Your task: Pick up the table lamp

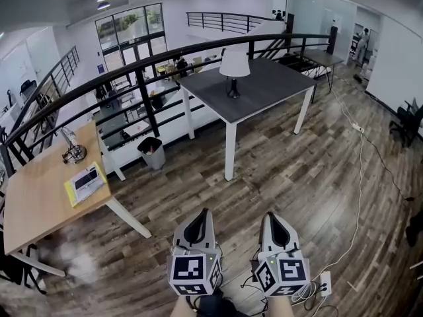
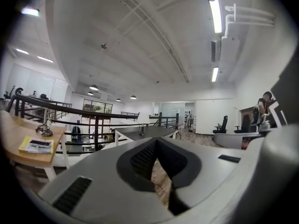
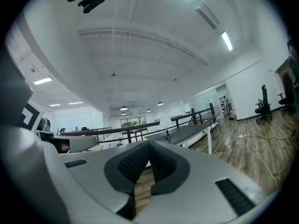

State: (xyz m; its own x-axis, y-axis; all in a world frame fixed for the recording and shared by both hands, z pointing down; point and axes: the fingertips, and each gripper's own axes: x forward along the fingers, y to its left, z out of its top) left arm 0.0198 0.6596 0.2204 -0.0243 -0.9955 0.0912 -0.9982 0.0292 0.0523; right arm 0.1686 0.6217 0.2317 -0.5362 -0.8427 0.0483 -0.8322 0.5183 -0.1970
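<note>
Step in hand is judged to be the approach; no reach is begun. The table lamp [image 1: 234, 73] is seen upright on the dark table [image 1: 271, 88], at 12 o'clock from both grippers and well apart from them across the wooden floor [image 1: 297, 177]. The left hand-held gripper [image 1: 199, 214] and right hand-held gripper [image 1: 273, 216] are held level, side by side at 6 o'clock in the head view. Both sets of jaws are closed tip to tip, with nothing between them. Next, the gap to the table must be closed and jaws opened. The thin stem under the shade is judged the better grip point; the shade looks too wide.
</note>
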